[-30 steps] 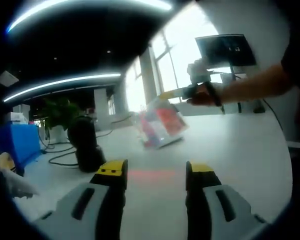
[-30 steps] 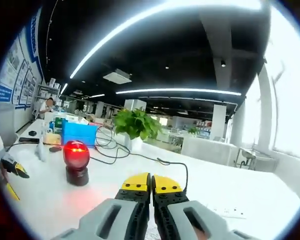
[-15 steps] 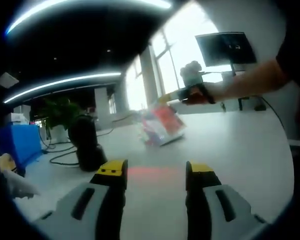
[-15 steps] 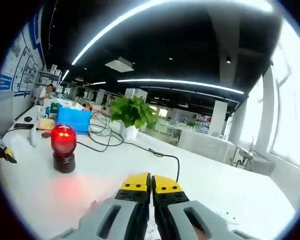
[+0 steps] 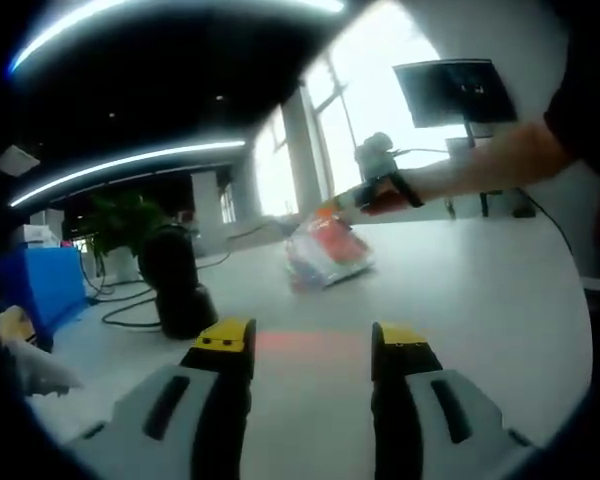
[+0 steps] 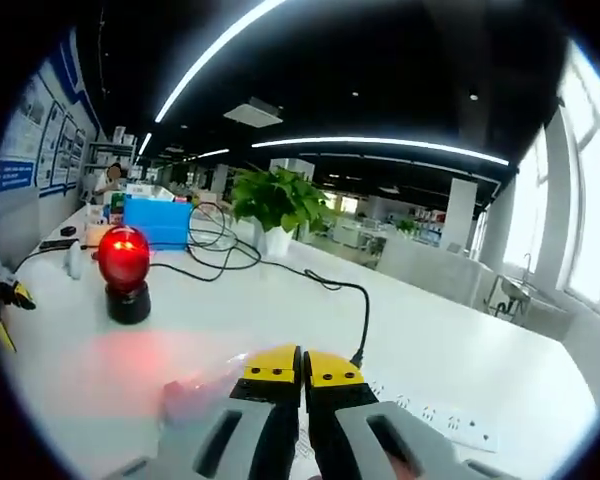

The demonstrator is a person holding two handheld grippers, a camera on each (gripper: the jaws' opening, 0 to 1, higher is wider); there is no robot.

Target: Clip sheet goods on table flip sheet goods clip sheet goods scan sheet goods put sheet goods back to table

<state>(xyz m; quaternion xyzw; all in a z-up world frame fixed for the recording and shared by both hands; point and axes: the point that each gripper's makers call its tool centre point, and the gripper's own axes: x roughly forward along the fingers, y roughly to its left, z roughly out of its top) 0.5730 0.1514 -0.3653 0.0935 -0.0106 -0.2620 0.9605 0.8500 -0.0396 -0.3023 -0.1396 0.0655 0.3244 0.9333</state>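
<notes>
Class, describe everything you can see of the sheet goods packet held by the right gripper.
The sheet goods packet is a flat, glossy, clear-looking pouch with red, orange and blue print, blurred. It tilts low over the white table, possibly touching it. The right gripper pinches its upper edge; in the right gripper view a pale corner shows beside the shut jaws.

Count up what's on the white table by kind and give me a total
Scanner with red light: 1
Sheet goods packet: 1
Blue box: 1
Potted plant: 1
Power strip: 1
Total: 5
</notes>
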